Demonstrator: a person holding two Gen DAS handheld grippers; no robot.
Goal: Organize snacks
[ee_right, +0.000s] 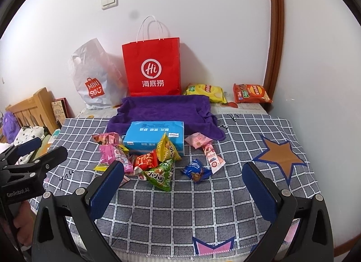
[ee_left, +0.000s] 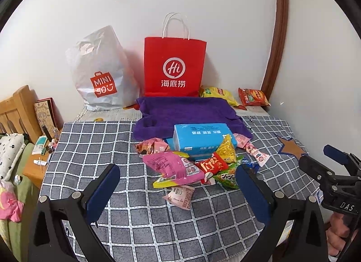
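Observation:
A heap of snack packets lies on the checked cloth: a pink bag, a red packet, a yellow packet, a green packet and a blue packet. Behind them sits a light blue tissue pack on the edge of a purple towel. My left gripper is open and empty, just short of the heap. My right gripper is open and empty too, near the front of the cloth; it also shows at the right of the left wrist view.
A red paper bag and a white plastic bag stand against the back wall. A yellow chip bag and an orange chip bag lie at the back right. A wooden bedhead and a small side table with clutter are at the left.

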